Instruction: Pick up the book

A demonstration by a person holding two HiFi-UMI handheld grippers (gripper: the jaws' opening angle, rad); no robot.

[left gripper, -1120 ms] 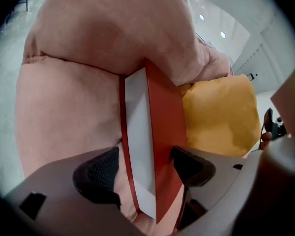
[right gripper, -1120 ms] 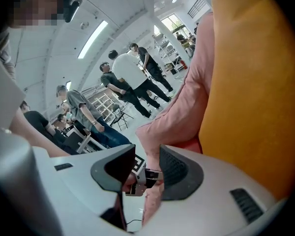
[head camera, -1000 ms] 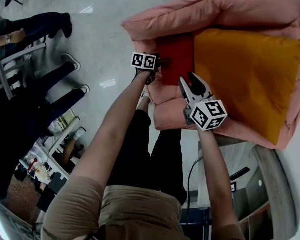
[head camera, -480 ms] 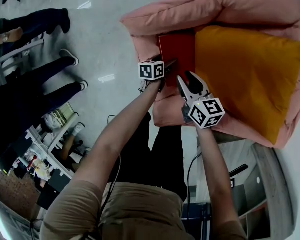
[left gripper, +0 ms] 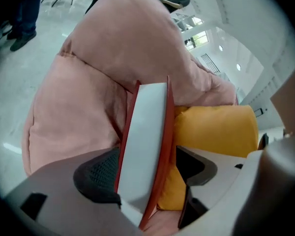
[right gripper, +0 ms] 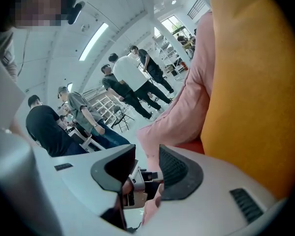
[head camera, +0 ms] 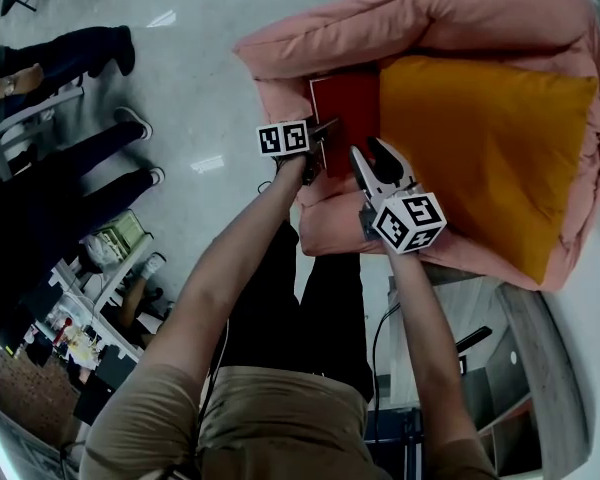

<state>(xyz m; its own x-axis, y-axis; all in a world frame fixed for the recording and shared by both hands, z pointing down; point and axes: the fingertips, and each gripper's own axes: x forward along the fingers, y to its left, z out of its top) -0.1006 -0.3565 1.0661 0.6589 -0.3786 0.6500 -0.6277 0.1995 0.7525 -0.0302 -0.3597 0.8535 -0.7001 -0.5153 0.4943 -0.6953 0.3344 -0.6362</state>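
I'm clenching my left fingers (left gripper: 96,173) across the red book (left gripper: 146,127), seemingly stiff and light, near its bottom edge, right fingers (right gripper: 179,173) hanging apart, empty.

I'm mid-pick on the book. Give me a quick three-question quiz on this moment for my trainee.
1. True or false: the right gripper is holding the red book.
2. Which thing lies right beside the book on the pink beanbag seat?
A. an orange cushion
B. a blue blanket
C. a laptop
3. Fill in one word: the left gripper has its jaws ____ on the book.

Key:
1. False. Its jaws stand apart with nothing between them.
2. A
3. shut
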